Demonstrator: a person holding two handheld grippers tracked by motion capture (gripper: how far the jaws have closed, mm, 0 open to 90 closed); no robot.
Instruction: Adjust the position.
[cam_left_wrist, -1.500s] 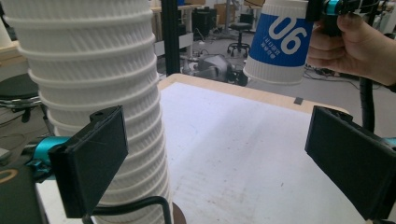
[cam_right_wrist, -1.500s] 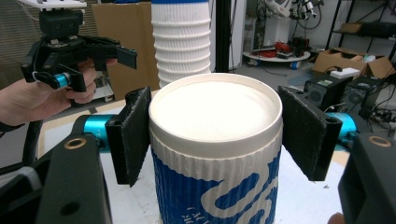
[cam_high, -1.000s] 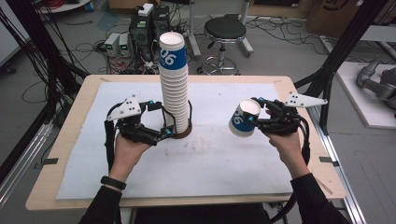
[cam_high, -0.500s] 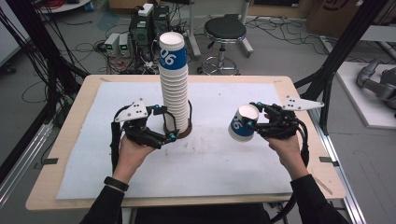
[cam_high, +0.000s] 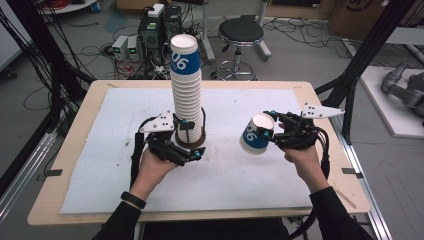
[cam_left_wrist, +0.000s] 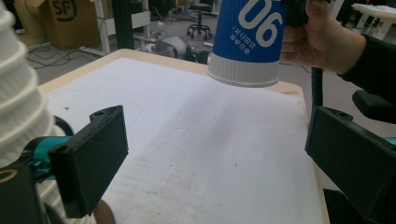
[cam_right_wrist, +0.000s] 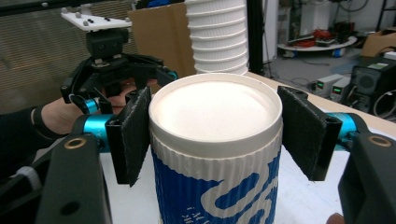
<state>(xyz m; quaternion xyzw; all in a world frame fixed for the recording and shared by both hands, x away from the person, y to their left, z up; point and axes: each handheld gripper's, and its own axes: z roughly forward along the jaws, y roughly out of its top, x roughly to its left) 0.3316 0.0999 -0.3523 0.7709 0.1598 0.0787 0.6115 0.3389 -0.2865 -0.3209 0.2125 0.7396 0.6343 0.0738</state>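
A tall stack of white ribbed paper cups (cam_high: 186, 95) topped by a blue-printed one stands mid-table on a dark round foot. My left gripper (cam_high: 192, 146) sits low just in front of that foot, open, with nothing between its jaws (cam_left_wrist: 219, 154); the stack (cam_left_wrist: 18, 107) lies outside its left jaw. My right gripper (cam_high: 274, 132) is shut on a single blue-and-white cup (cam_high: 255, 132), held tilted above the table to the right of the stack. Its pads (cam_right_wrist: 130, 135) flank the cup's rim (cam_right_wrist: 215, 112). In the left gripper view that cup (cam_left_wrist: 247, 37) hangs ahead.
A white mat (cam_high: 225, 170) covers most of the wooden table (cam_high: 330, 150). On the floor behind stand a black stool (cam_high: 241, 32) and electronics boxes (cam_high: 160, 25) with cables. Black frame posts (cam_high: 367, 55) rise at the right.
My left gripper has slid right and nearer the person, along the foot of the stack. The right gripper with the cup has dropped slightly and drifted left.
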